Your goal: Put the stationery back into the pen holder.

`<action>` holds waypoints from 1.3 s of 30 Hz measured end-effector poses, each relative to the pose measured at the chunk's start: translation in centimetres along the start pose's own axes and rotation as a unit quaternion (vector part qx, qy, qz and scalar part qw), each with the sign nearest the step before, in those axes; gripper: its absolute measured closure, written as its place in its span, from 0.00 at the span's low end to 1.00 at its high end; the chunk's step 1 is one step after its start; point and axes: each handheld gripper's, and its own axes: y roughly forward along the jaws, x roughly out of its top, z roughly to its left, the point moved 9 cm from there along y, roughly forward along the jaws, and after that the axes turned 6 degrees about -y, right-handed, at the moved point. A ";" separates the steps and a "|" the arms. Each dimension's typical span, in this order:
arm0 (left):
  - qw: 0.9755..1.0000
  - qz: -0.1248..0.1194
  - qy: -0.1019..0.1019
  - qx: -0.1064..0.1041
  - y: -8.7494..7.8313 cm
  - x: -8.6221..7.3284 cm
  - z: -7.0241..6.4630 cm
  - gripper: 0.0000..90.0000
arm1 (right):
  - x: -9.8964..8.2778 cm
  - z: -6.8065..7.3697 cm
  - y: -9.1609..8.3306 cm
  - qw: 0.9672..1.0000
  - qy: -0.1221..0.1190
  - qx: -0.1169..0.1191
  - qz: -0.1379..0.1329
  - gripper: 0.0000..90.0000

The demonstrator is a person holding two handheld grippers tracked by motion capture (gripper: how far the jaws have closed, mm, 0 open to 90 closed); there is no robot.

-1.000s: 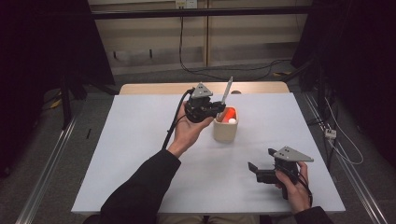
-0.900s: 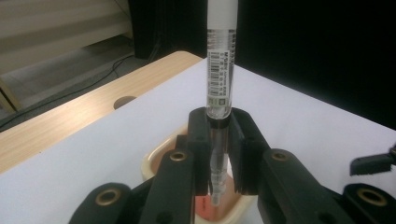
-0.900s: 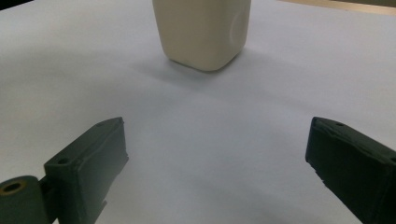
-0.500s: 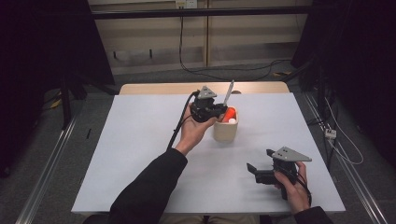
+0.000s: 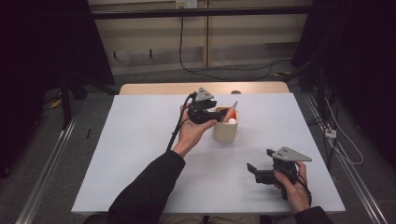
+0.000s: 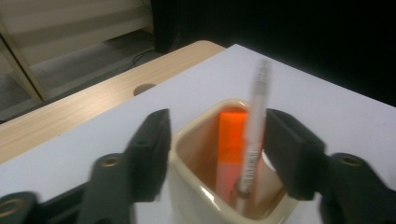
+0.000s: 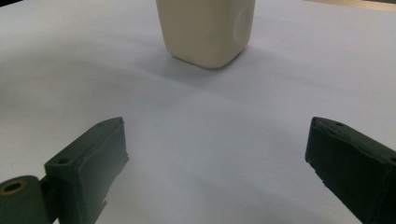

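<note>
The left hand-held gripper (image 6: 212,154) has just been opening; the pen (image 6: 254,126) stands loose in the cup (image 6: 196,196) between its jaws. The right hand-held gripper (image 7: 215,172) gapes wide.

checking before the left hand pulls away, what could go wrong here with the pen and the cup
The pen stands tilted and blurred in the cream cup, between the left gripper jaws, which have just been opening. A jaw could catch it on the way out and flick it onto the table.

Those jaws flank the cup's rim, so a sideways pull could nudge or tip the cup, spilling the orange marker too.

The right gripper rests open, well away from the cup, and could not steady it.
</note>
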 end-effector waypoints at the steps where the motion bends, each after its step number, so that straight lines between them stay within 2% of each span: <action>1: 1.000 0.000 -0.003 -0.001 -0.1 0.0 0.1 0.38 | 0.0 0.1 0.0 1.000 0.000 0.000 0.000 0.06; 6: 1.000 0.001 -0.013 0.008 -1.0 -0.3 1.0 0.22 | 0.0 0.1 0.0 1.000 -0.001 0.000 0.000 0.06; 11: 1.000 0.015 0.001 0.011 -2.2 -0.6 1.4 0.11 | 0.1 0.1 0.0 1.000 -0.002 0.000 0.000 0.06; 15: 1.000 0.010 0.011 0.014 -3.4 -0.6 1.7 0.07 | 0.1 0.1 0.0 1.000 -0.002 -0.001 0.000 0.06; 23: 1.000 0.008 0.015 0.015 -5.4 -1.0 2.2 0.05 | 0.1 0.1 0.0 1.000 -0.003 -0.001 -0.001 0.06; 32: 1.000 0.002 0.011 0.001 -7.5 -1.6 1.9 0.05 | 0.1 0.1 0.1 1.000 -0.003 -0.002 -0.001 0.06; 35: 1.000 0.003 0.011 0.010 -8.3 -2.0 2.0 0.05 | 0.1 0.1 0.1 1.000 -0.002 -0.002 -0.001 0.06; 37: 1.000 0.003 0.011 0.003 -8.6 -2.2 2.0 0.05 | 0.1 0.1 0.1 1.000 -0.005 -0.002 -0.001 0.06; 39: 1.000 0.002 0.013 0.007 -9.0 -2.4 2.0 0.06 | 0.2 0.1 0.1 1.000 -0.005 -0.002 -0.002 0.06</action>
